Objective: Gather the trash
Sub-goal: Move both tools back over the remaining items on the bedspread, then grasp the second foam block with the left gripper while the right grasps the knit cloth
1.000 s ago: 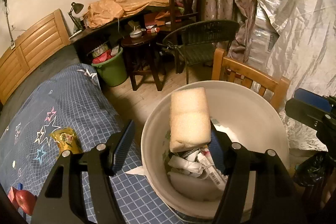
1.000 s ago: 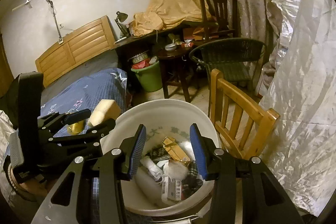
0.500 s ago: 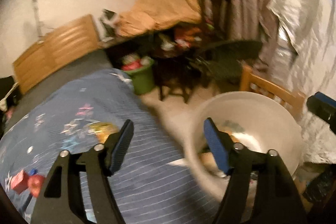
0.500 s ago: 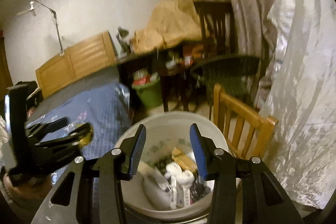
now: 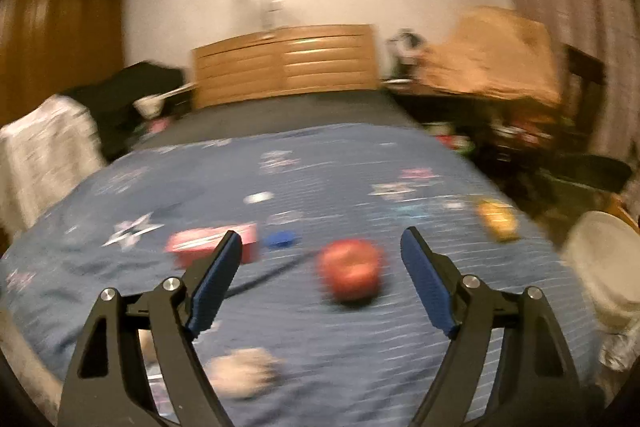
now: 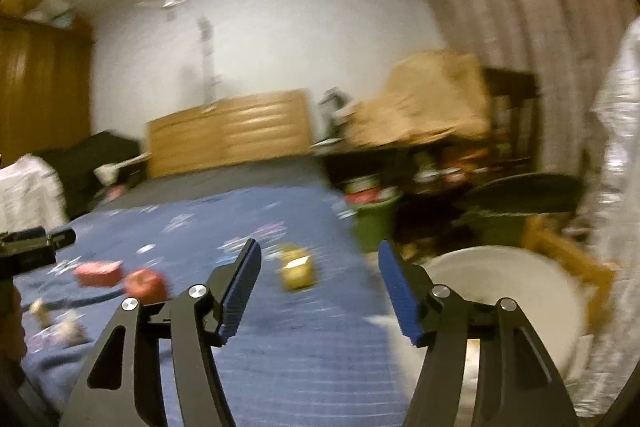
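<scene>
Left wrist view: the left claw point(image 5: 321, 273) hangs over a blue star-print bed point(image 5: 320, 367), its jaws opening with nothing between them, lined up on a round red piece of trash point(image 5: 352, 275) just beyond the fingertips. By the look of it, this is the next item for collection. A red box point(image 5: 212, 247) and a small blue scrap point(image 5: 282, 239) lie just left of the red piece, a crumpled pale wad point(image 5: 244, 371) sits nearer the camera, and a yellow packet point(image 5: 498, 219) lies well to its right, towards the white bucket point(image 5: 600, 267) at the bed's right edge.

The right wrist view shows the right claw point(image 6: 320, 291) empty too, its jaws opening, aimed past the yellow packet point(image 6: 297, 269) rather than the red piece point(image 6: 146, 285). The split suggests one target per hand. This view alone takes in the bucket's point(image 6: 500, 291) wide rim beside the bed point(image 6: 280, 367), a green bin point(image 6: 376, 223) behind it, and the tip of the left claw point(image 6: 32, 247) at frame left. Only the left view shows the blue scrap. Both frames are smeared, so finer detail on the litter cannot be read.
</scene>
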Action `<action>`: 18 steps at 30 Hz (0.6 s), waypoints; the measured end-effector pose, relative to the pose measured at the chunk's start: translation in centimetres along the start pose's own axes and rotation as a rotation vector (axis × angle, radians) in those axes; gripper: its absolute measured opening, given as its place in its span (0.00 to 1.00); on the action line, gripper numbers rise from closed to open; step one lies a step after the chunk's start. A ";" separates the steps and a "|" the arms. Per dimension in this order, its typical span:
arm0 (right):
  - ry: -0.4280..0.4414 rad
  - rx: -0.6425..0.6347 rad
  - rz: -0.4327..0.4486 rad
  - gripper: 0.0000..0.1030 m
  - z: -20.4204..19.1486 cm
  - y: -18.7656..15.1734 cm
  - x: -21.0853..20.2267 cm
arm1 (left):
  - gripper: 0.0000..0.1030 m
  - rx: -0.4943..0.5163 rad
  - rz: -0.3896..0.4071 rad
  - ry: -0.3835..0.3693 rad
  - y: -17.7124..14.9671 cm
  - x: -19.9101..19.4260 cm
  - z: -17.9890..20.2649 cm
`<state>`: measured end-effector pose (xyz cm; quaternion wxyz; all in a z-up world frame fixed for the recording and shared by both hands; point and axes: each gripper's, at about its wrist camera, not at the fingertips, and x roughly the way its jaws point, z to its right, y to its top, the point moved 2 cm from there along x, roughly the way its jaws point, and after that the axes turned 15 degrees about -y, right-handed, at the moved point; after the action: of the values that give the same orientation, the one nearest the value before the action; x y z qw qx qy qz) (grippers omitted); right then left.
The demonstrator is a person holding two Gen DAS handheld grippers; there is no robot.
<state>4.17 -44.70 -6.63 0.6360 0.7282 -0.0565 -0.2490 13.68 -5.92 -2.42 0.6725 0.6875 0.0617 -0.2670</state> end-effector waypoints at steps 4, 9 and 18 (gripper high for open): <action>0.176 -0.061 -0.098 0.63 -8.0 -1.4 1.3 | 0.79 -0.110 -0.049 0.101 -1.7 -1.7 -8.7; 0.370 -0.156 -0.221 0.63 -18.1 -3.8 1.6 | 0.79 -0.211 -0.195 -0.014 -5.9 -1.6 -16.4; 0.653 -0.311 -0.481 0.63 -32.6 -9.9 1.1 | 0.79 -0.114 -0.268 -0.133 -10.3 0.4 -18.7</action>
<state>17.02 -14.01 -14.23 0.6467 0.6566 0.3572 -0.1521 14.80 12.77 -12.66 0.6713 0.6146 0.1236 -0.3954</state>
